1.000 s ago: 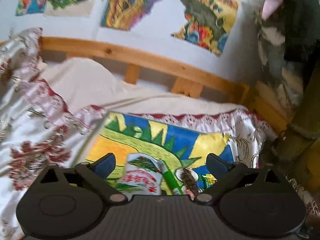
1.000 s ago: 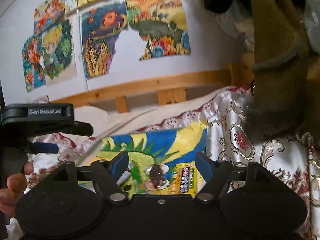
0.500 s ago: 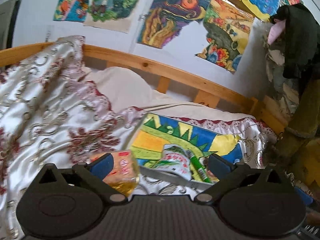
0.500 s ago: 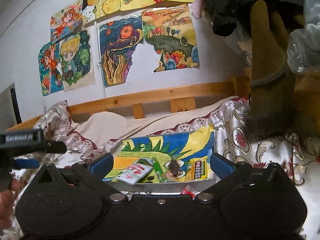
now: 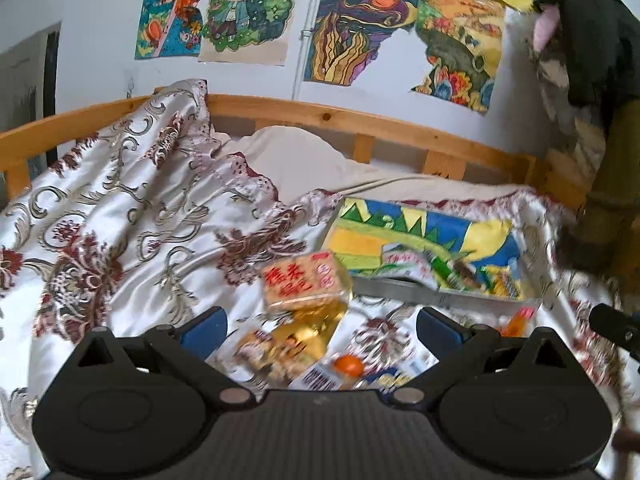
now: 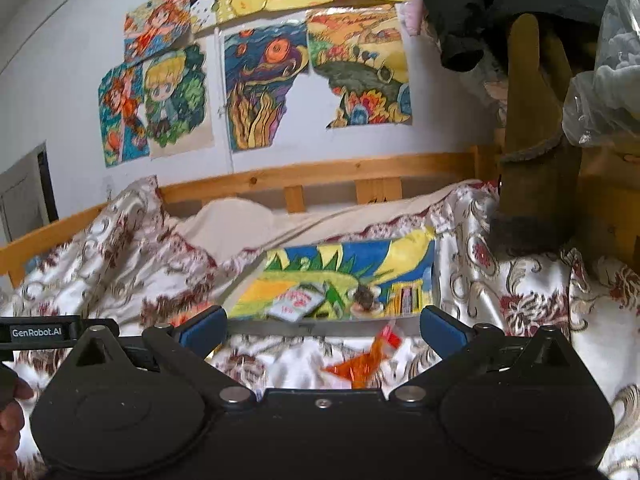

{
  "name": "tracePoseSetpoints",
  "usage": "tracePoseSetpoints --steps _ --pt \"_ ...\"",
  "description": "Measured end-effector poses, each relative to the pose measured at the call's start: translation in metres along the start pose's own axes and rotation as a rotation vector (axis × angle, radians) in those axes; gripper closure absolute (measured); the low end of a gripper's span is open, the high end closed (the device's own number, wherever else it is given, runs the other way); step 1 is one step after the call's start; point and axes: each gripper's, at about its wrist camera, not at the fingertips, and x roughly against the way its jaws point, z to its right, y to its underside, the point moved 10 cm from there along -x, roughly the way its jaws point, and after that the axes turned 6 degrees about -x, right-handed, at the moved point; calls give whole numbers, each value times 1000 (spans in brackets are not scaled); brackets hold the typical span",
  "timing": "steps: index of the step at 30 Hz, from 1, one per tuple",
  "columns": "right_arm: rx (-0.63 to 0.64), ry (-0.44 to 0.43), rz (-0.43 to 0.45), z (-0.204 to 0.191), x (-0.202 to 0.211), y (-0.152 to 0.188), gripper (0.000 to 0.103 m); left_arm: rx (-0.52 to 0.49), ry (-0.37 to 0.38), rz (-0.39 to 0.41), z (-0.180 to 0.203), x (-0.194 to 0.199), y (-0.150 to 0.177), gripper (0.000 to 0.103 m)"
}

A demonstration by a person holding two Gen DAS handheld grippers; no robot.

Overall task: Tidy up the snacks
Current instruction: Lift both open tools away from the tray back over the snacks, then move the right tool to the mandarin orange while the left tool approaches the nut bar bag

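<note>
Snacks are scattered all over the flowered bedspread [image 5: 120, 240], and both grippers hover above them with nothing in hand. Taking the painted tray [image 5: 400, 236] as the marker: off its left front corner sits the cracker pack [image 5: 306, 280] with red lettering, propped on a loose heap of gold-wrapped packets [image 5: 292, 344], and there's an orange ball-shaped sweet [image 5: 349, 365] just nearer than that. The left gripper [image 5: 320, 330] is over this heap, jaws spread wide, empty, the cracker pack lying between and a little beyond its blue pads. Trouble I can see coming: that pack is tilted on a slippery pile over soft satin, so a pinch from above could squirt it sideways or push it down into the cloth, and wide jaws might scoop up a second packet with it.

Inside the tray a few things already lie: a white and red packet [image 6: 294, 302], a green pen-like stick [image 5: 444, 270] and a small dark lump on a dish [image 6: 363, 298]; I can't tell more, it's blurred. The tray has a low metal front lip [image 6: 312, 326], and anything carried in too low could catch on it.

Just in front of the tray, toward its right end, lies an orange crinkly wrapper [image 6: 362, 364]. The right gripper [image 6: 322, 330] hangs over it, jaws also wide apart and holding nothing. That wrapper looks thin and flat, so the pads may close on bedspread instead. The two grippers are close together too; they could knock each other.
</note>
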Motion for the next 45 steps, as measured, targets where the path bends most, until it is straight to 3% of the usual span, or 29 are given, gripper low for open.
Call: tracePoseSetpoints --steps 9,14,22,37,45 --pt "30 12 -62 -8 9 32 1 -88 -21 -79 -3 3 39 0" --pt "36 4 -111 -13 0 48 1 -118 -61 -178 -14 -3 61 0" --pt "57 7 -199 -18 -17 79 1 -109 -104 -232 -28 -10 73 0" --pt "25 24 -250 -8 -33 97 1 -81 -95 -277 -32 -23 83 0" --pt "31 37 -229 -9 -39 102 1 30 -58 -333 -41 -28 80 0"
